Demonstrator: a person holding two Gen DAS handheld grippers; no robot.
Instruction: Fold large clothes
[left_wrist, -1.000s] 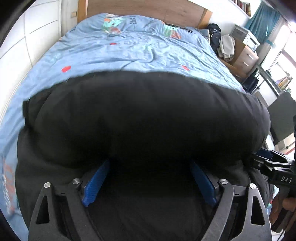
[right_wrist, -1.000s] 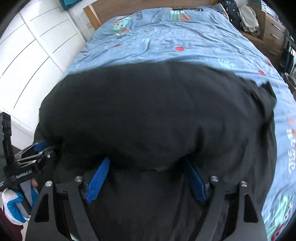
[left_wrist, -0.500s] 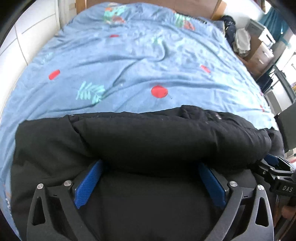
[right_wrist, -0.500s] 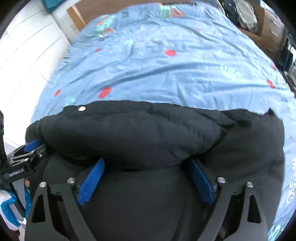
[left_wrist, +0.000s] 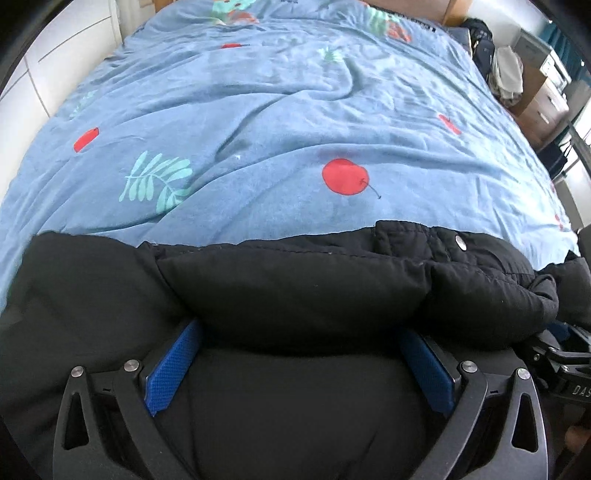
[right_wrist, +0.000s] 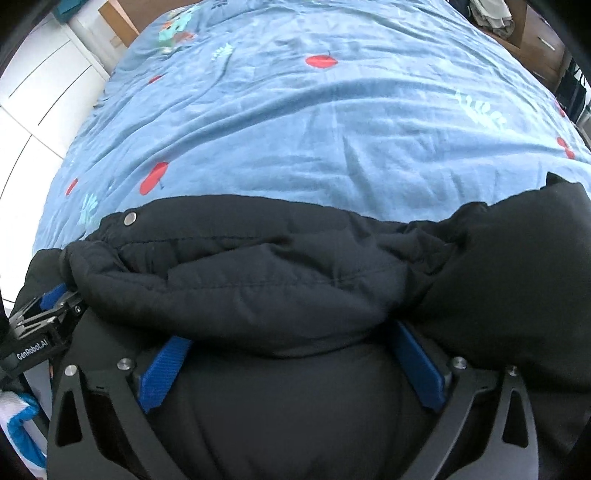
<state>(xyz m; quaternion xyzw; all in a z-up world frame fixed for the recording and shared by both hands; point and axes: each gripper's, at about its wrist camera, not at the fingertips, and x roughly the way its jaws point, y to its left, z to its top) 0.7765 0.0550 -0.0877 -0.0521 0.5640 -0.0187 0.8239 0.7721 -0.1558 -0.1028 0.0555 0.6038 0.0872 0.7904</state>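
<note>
A black padded jacket (left_wrist: 295, 280) lies across the near part of a blue bedspread (left_wrist: 295, 110). Its thick folded edge, with a metal snap (left_wrist: 460, 240), bulges over the fingertips of my left gripper (left_wrist: 299, 332). That gripper's blue pads (left_wrist: 170, 369) stand wide apart, with fabric lying loosely between them. In the right wrist view the same jacket (right_wrist: 258, 280) rolls over the tips of my right gripper (right_wrist: 291, 332). Its jaws are opening, and its pads (right_wrist: 417, 365) stand off the cloth. The two grippers are side by side, and the left gripper (right_wrist: 40, 321) shows at the left edge.
White wardrobe doors (left_wrist: 55, 55) run along the bed's left side. A wooden drawer unit (left_wrist: 543, 92) with piled clothes stands at the far right. The bedspread (right_wrist: 314, 129) stretches wide beyond the jacket. A white and blue sleeve (right_wrist: 18, 424) shows at the lower left.
The jacket fold that filled both views has come down onto the bed and now lies low. Far more bedspread shows. Both grippers sank forward, and their pads spread wider.
</note>
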